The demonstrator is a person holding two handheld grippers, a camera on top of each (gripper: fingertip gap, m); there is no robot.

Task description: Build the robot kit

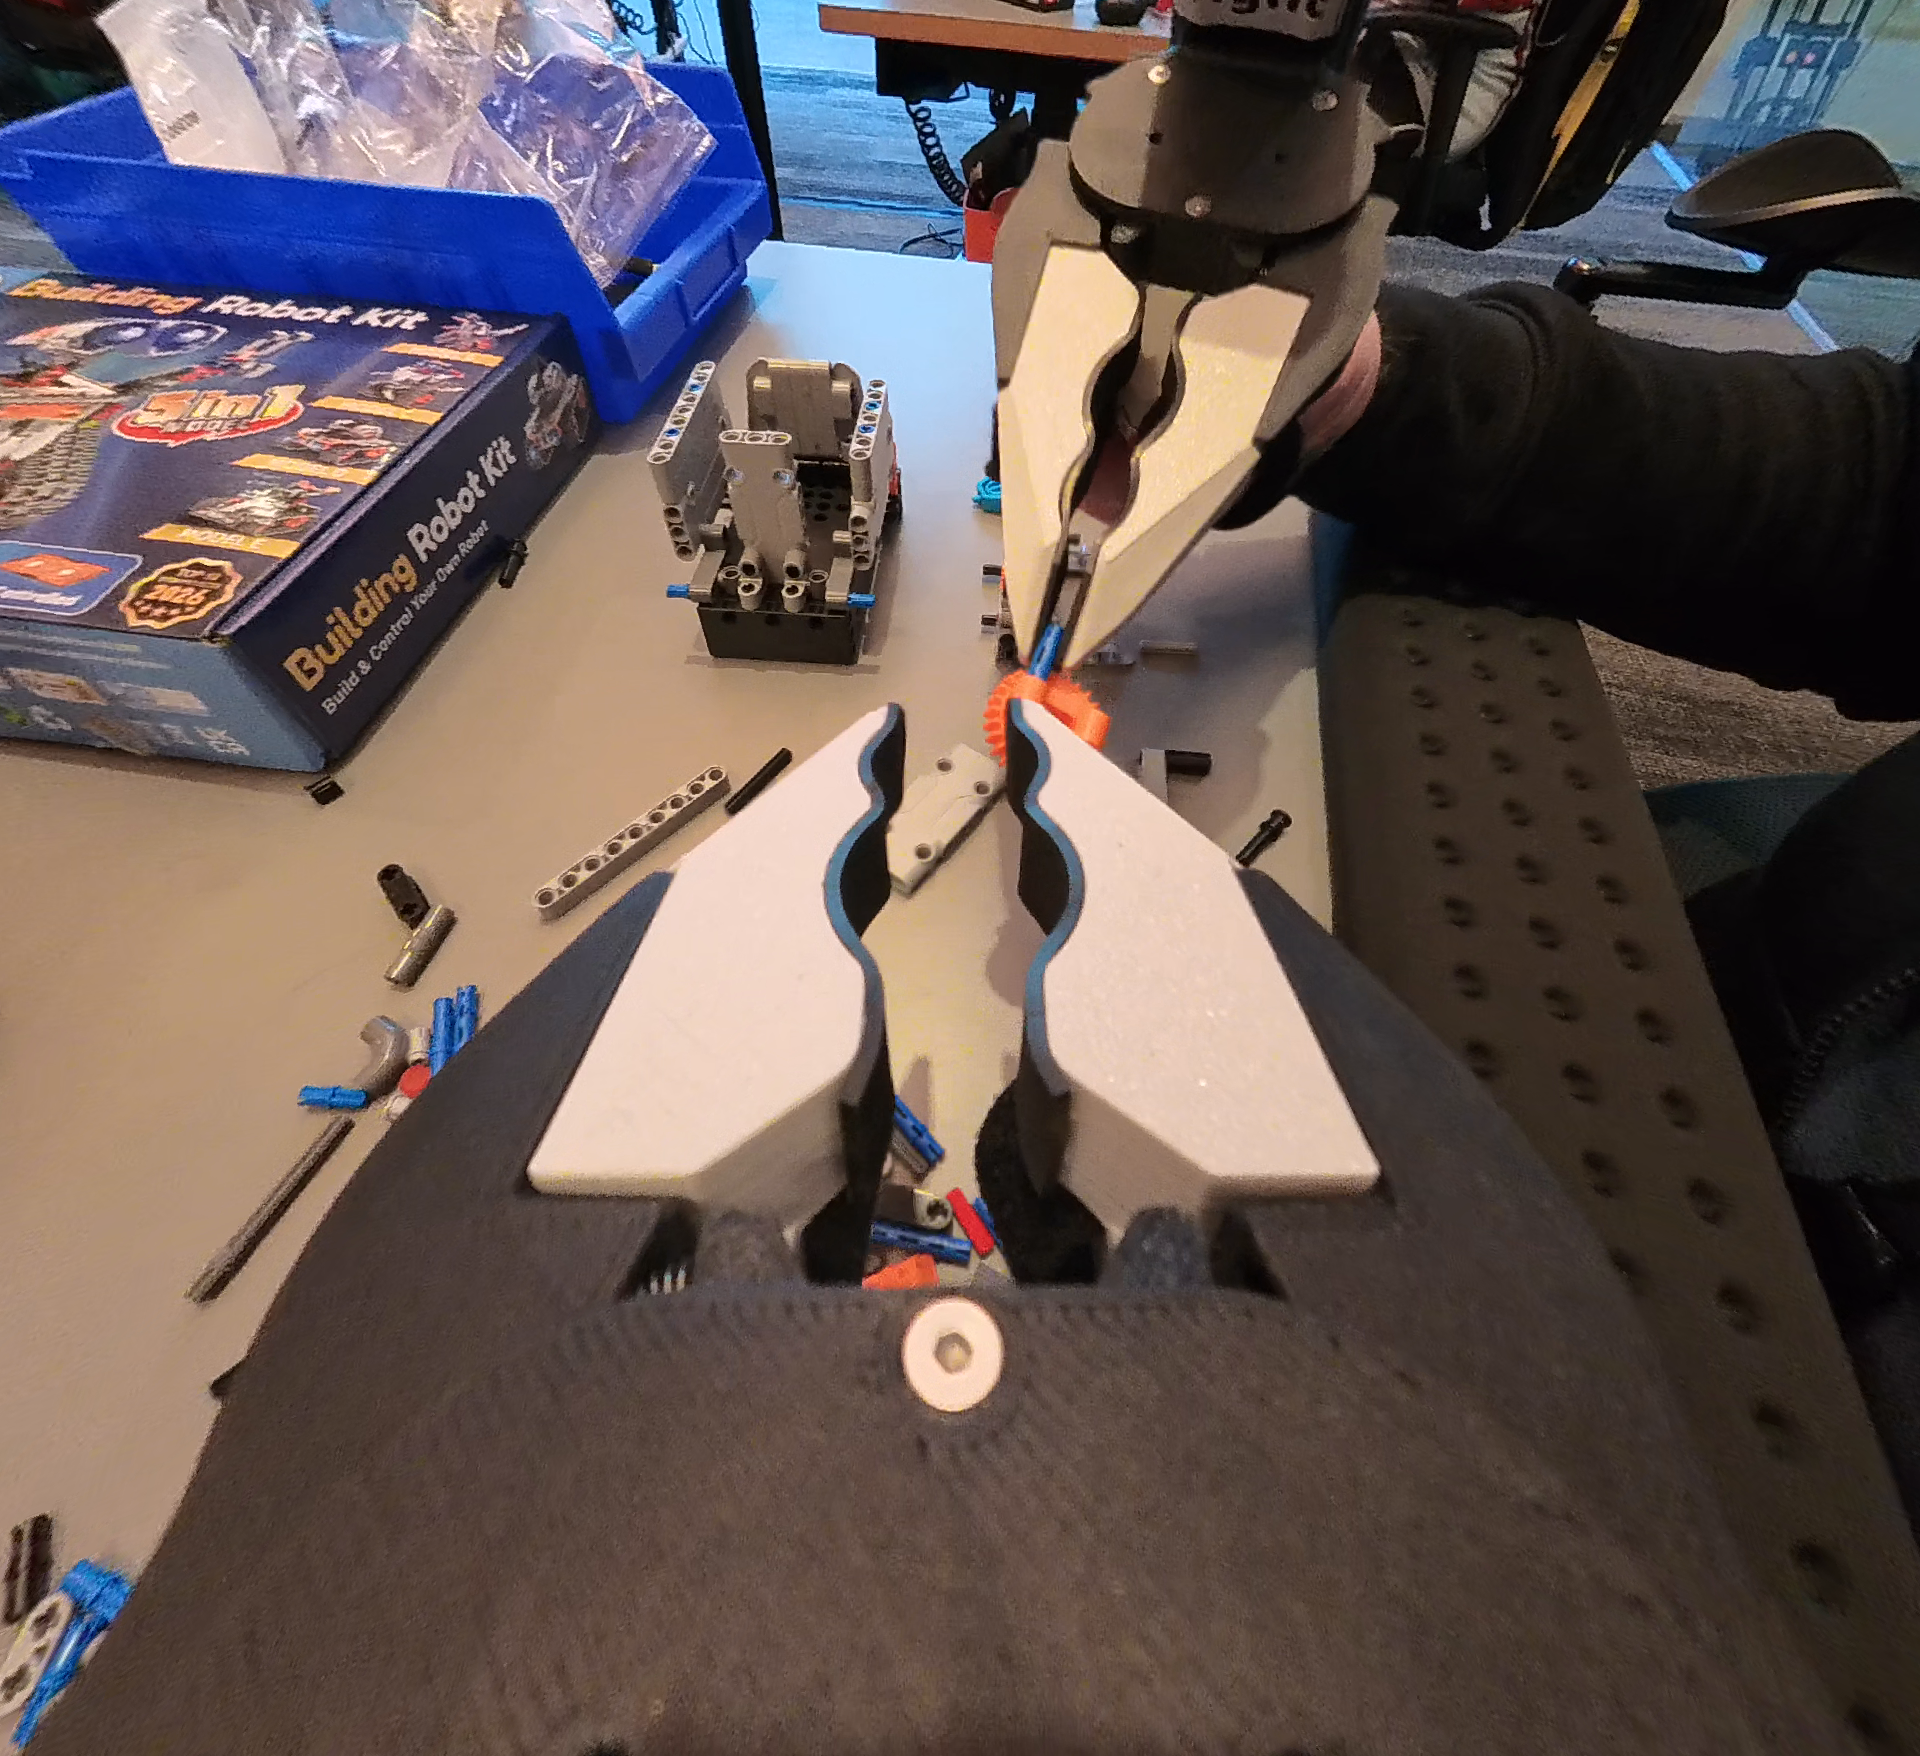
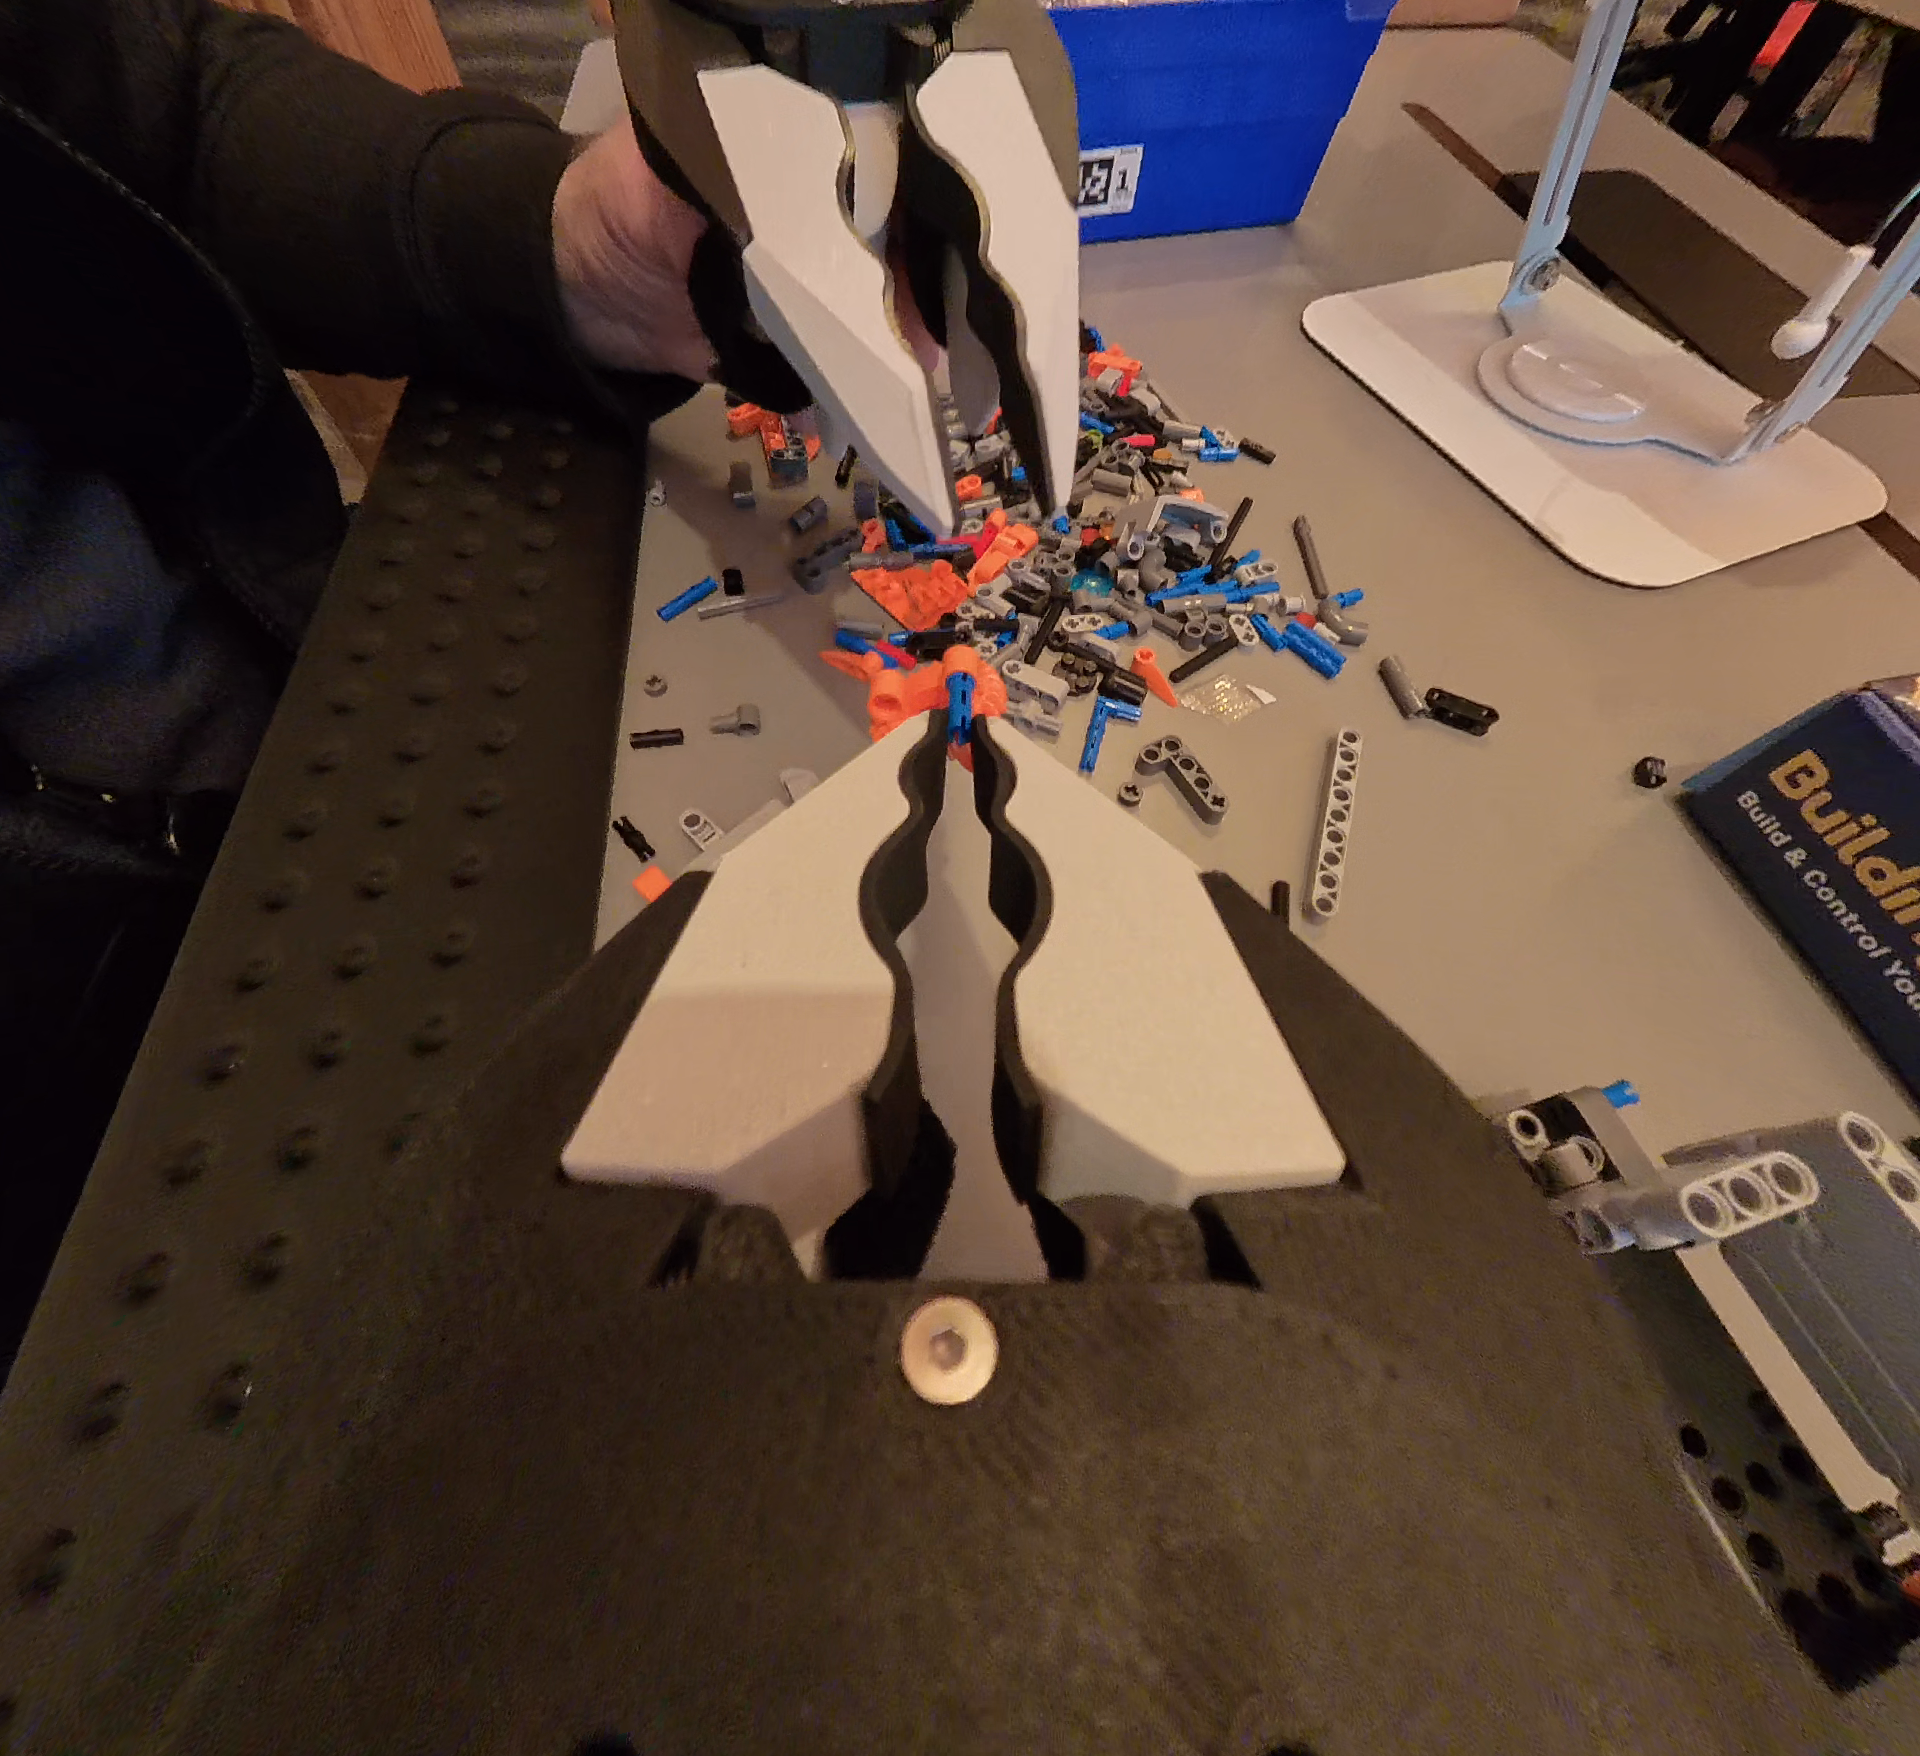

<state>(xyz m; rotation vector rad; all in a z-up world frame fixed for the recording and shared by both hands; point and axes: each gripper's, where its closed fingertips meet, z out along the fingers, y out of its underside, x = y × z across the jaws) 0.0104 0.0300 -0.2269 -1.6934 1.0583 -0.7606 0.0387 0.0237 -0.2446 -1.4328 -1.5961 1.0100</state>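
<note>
Orange gear (image 1: 1070, 704) sits on the far end of a blue pin (image 2: 961, 698), and my right gripper (image 2: 961, 742) has its jaws clamped on that pin, holding both just above the grey table (image 1: 582, 667). My left gripper (image 1: 958, 724) has its jaws apart and holds nothing; its right fingertip is just beside the gear, and I cannot tell if they touch. How deep the pin goes into the gear is hidden by my fingers. A pile (image 2: 1091, 563) of loose parts lies on the table beyond the gear. A half-built model (image 1: 779, 511) stands near, untouched, with a kit box (image 1: 260, 511) and a blue bin (image 1: 416, 220) of bags farther off. A grey beam (image 1: 634, 839) lies loose by my left gripper.
</note>
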